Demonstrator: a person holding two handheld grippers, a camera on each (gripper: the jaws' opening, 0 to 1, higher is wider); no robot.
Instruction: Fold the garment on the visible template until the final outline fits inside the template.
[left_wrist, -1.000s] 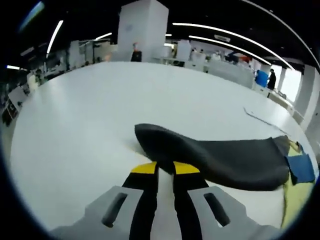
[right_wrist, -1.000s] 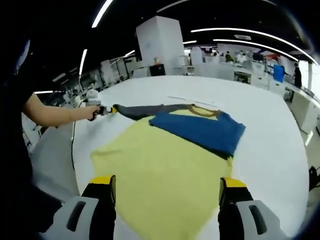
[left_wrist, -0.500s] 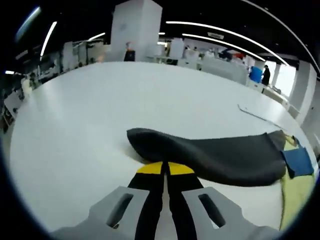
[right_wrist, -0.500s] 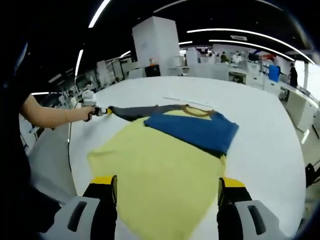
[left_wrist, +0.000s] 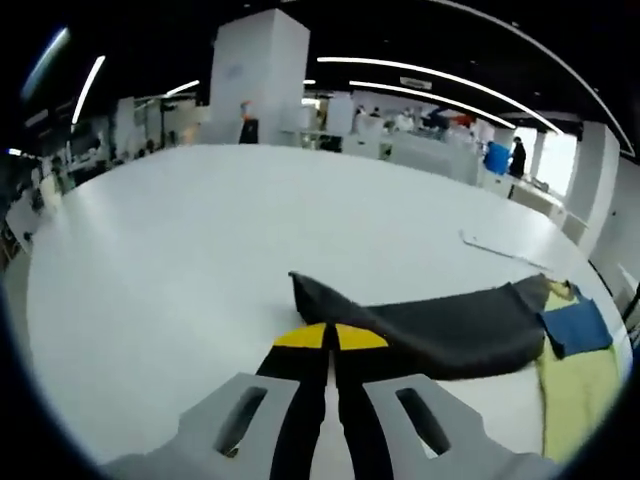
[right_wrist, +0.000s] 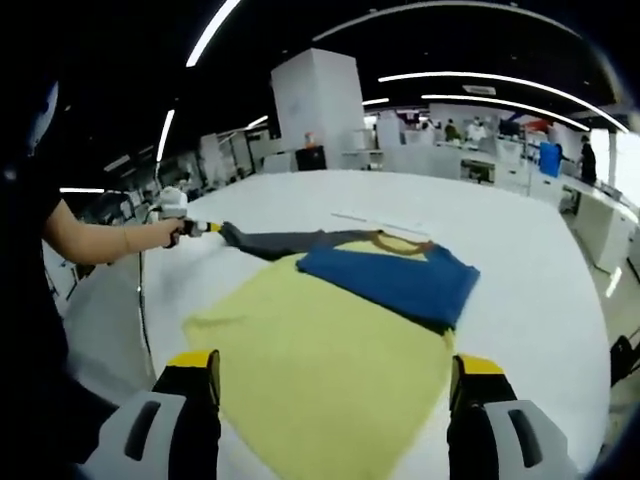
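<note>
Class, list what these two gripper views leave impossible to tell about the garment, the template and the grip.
- Template: no outline visible on the table in either view.
- Yellow garment: near hem hidden behind the right gripper, right gripper view.
- Dark sleeve: the pinched tip hidden by the left gripper, left gripper view.
- Thin strip: too small to identify.

The white table (left_wrist: 180, 250) lies bare and open ahead of and to the left of the left gripper (left_wrist: 330, 338), whose yellow-tipped jaws are pressed together on the dark sleeve (left_wrist: 450, 325). In the right gripper view, the garment (right_wrist: 330, 340) covers the table's middle; bare surface runs along its right side and far edge. The right gripper (right_wrist: 335, 375), jaws wide apart, hangs over the garment's near hem.
</note>
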